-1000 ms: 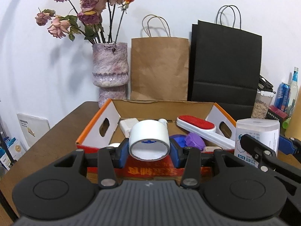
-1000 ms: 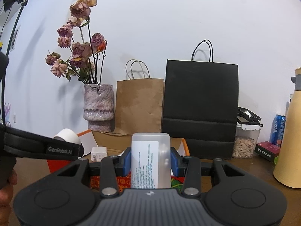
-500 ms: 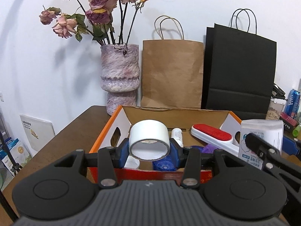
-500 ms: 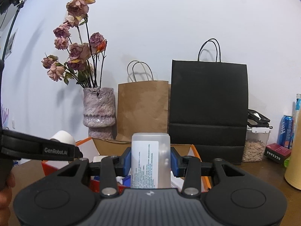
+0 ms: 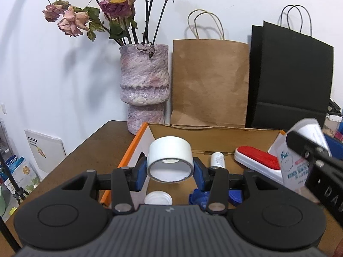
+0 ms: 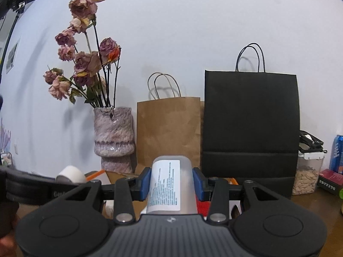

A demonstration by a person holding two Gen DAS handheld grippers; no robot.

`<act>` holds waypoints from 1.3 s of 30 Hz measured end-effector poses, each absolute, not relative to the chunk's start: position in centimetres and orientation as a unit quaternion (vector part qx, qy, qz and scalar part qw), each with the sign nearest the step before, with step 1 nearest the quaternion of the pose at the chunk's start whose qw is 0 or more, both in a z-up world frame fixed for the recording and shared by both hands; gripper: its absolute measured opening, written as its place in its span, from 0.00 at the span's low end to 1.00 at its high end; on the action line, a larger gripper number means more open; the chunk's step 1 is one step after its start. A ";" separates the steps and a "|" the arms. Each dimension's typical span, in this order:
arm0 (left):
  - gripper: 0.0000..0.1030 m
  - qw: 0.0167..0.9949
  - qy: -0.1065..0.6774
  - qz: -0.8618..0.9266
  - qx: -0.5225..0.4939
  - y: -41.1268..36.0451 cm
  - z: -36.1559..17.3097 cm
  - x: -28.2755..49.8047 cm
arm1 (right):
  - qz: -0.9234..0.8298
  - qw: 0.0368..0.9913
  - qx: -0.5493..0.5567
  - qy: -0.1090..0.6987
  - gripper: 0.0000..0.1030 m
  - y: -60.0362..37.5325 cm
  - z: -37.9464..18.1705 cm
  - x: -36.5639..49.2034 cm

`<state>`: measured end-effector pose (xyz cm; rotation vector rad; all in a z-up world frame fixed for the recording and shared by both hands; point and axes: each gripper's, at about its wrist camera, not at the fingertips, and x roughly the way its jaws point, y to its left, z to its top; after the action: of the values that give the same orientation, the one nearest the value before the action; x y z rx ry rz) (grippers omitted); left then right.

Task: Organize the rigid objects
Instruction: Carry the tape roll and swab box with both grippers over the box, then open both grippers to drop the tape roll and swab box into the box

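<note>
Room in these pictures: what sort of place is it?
Probably a home or small office corner: a wooden table against a white wall, a vase of dried roses, paper shopping bags and snack containers.

"Gen" — partial lettering on the left gripper point(image 6: 70, 176) — label print illegible.

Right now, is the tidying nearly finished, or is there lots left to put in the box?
Partly done: the cardboard box already holds a red brush, a small white bottle and blue items. In hand: the left gripper carries a tape roll over the box, the right gripper a labelled container. Left: setting both down inside.
</note>
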<state>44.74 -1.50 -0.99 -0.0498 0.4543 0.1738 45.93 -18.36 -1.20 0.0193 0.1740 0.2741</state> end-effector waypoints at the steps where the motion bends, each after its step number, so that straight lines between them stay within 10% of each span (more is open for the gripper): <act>1: 0.43 0.970 0.226 0.087 -0.024 -1.4 -1.1 45.1 | 0.138 0.987 0.011 0.086 0.39 -18.2 -1.1 46.3; 23: 0.51 0.962 0.255 0.095 -0.001 -0.4 -2.8 50.4 | 0.144 0.978 0.014 0.153 0.40 -17.0 -2.9 52.7; 27: 0.83 0.963 0.251 0.100 0.004 -0.3 -2.8 50.4 | 0.127 0.978 0.021 0.164 0.86 -18.0 -3.0 52.8; 29: 1.00 0.965 0.243 0.101 0.010 -0.3 -2.6 50.1 | 0.121 0.980 0.019 0.157 0.88 -18.5 -3.0 52.6; 39: 1.00 0.968 0.232 0.095 0.015 -0.6 -1.7 49.3 | 0.104 0.982 0.035 0.153 1.00 -20.2 -2.2 51.8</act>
<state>49.26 -0.57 -1.66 0.0299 0.4692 0.1918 51.79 -20.19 -2.21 0.0707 0.3068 0.2100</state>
